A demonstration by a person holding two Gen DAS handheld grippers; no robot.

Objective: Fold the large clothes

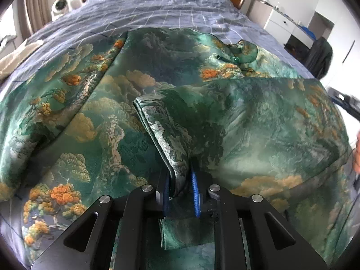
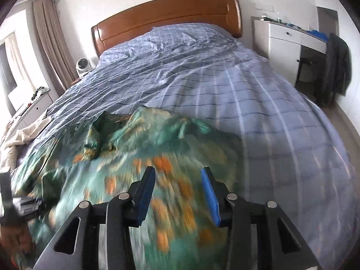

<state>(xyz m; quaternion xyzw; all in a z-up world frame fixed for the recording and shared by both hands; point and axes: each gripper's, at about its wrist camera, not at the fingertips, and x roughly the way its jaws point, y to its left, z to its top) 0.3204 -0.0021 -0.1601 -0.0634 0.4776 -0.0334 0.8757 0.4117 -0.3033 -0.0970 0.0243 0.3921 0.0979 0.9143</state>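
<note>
We observe the garment point(image 1: 225, 121), a large green satin piece printed with orange and tan foliage, spread across the near half of the bed point(image 1: 157, 6); its collar end lies toward the headboard point(image 2: 166, 11), so we judge its long axis to run from the foot of the bed toward the head.

The left gripper point(image 1: 181, 191) is clamped on a hemmed fold of the garment; the cloth passes between the blue pads point(image 1: 195, 193) and a loose flap hangs out below them; the raised fold climbs away from the jaws toward the upper left of the left wrist view, over cloth that lies flat.

The right gripper point(image 2: 178, 193) carries nothing; its jaws stand apart with a clear gap, hovering above the printed cloth near the garment's right edge; the view is motion-blurred, so we cannot tell whether the tips touch the cloth.

We judge the governing relation as follows: the held fold sits directly in the left jaws, and the surface to receive it lies ahead and to the left; the left hand is therefore nearer the work.

Both grippers point forward and downward toward the bedspread; a hand point(image 1: 356, 155) shows at the right margin of the left view.
</note>
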